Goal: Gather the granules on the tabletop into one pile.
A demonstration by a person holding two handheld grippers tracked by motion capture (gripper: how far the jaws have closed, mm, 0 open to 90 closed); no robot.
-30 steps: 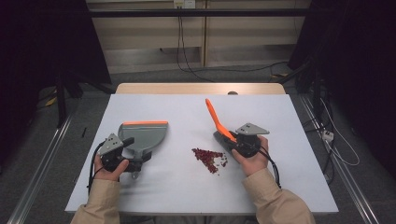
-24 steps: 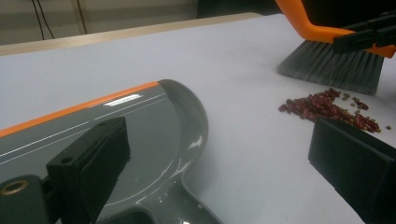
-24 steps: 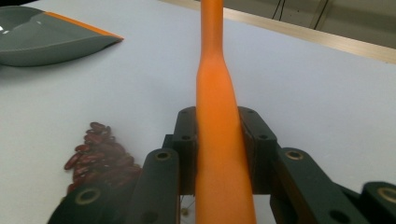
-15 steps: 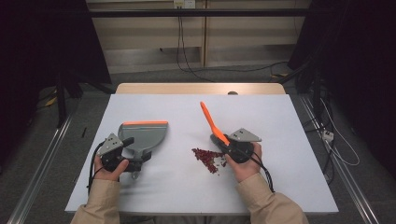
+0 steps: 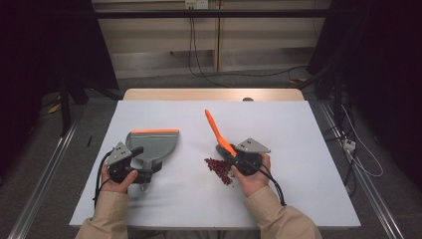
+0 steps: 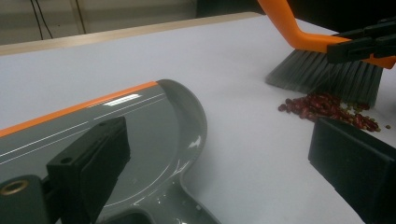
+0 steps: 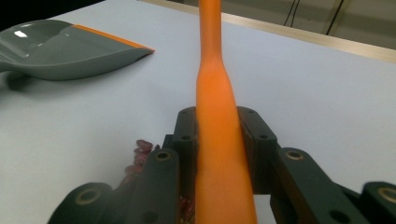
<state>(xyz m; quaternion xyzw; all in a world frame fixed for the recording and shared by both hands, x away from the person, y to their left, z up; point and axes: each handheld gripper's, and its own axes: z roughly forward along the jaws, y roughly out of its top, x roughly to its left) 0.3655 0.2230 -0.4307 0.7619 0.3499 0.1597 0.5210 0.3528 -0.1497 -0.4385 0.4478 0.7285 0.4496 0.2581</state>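
A grey dustpan [image 5: 152, 143] with an orange front lip lies flat on the white table [image 5: 308, 124], left of centre. My left gripper [image 5: 143, 162] sits at its handle end. In the left gripper view its jaws [image 6: 219, 158] stand wide apart, with the dustpan [image 6: 140, 135] neck between them and bare table showing beside it. My right gripper [image 5: 230, 152] is shut on the orange handle of a hand brush [image 5: 215, 128]. The grey bristles of the brush [image 6: 327, 77] rest at the far edge of a small pile of red beans [image 5: 219, 167]. That handle [image 7: 219, 140] runs up between the right jaws.
Black cables trail from both grippers along the person's beige sleeves. The table's wooden far edge [image 5: 214, 94] lies beyond the white surface. Rails, cables and dark curtains surround the table.
The right hand has carried the brush leftwards and a little nearer, so the bristles now meet the beans. The left hand and dustpan have not moved.
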